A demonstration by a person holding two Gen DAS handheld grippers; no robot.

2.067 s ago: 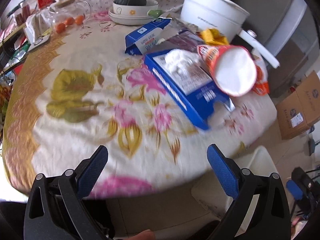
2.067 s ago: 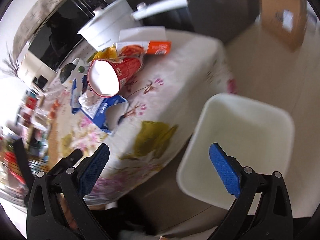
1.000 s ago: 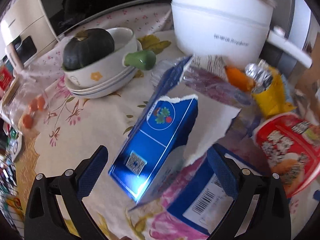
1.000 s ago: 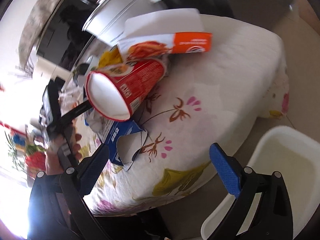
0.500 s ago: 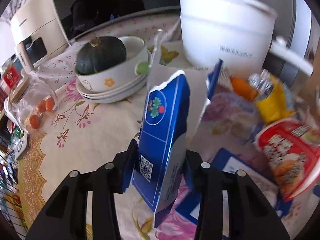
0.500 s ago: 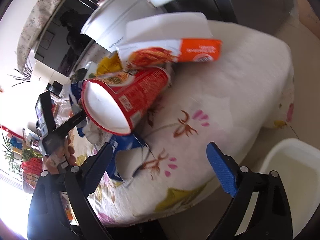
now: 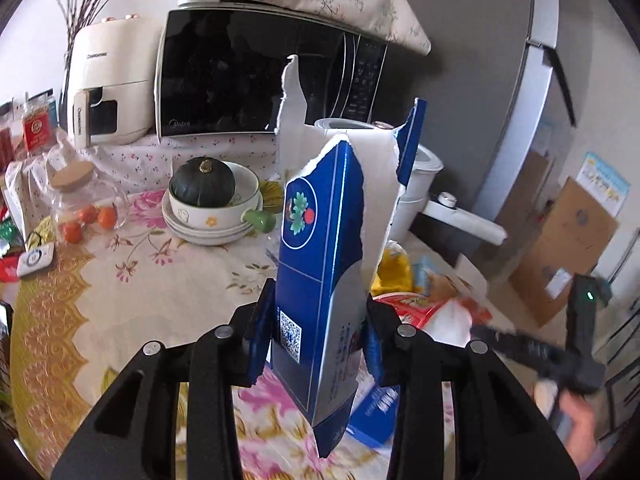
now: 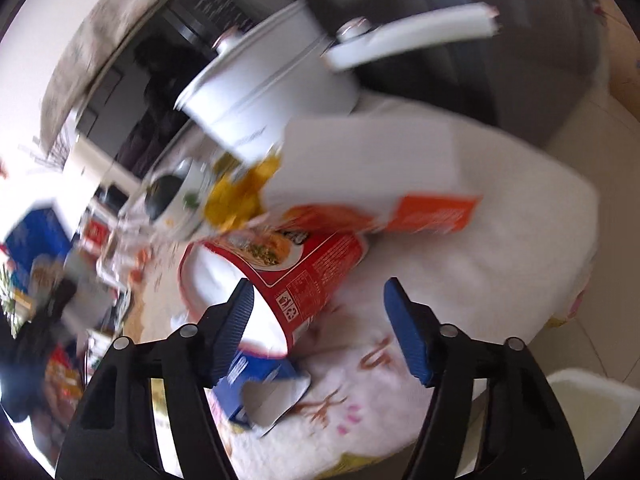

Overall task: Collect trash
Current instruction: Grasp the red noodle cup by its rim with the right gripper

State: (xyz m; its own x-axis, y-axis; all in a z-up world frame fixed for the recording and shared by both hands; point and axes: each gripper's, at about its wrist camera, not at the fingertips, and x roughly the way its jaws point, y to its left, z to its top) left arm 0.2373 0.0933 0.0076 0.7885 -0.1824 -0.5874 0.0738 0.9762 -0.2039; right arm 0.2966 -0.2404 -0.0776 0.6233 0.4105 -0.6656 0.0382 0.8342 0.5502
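On the floral tablecloth (image 7: 132, 280) before the microwave (image 7: 256, 76) we see a bowl (image 7: 216, 210) holding a dark squash. Our left gripper (image 7: 318, 332) is clamped on the torn blue carton (image 7: 320, 264), held upright above the cloth. Our right gripper (image 8: 320, 316), fingers spread wide, brackets the red noodle cup (image 8: 296, 276) (lying on its side) without visibly touching it.

My torn blue cardboard carton (image 7: 320, 280) hides most of the white electric pot (image 7: 416, 176) behind it. My right wrist view is motion-blurred; the white plastic bin (image 8: 592, 408) is cut off.
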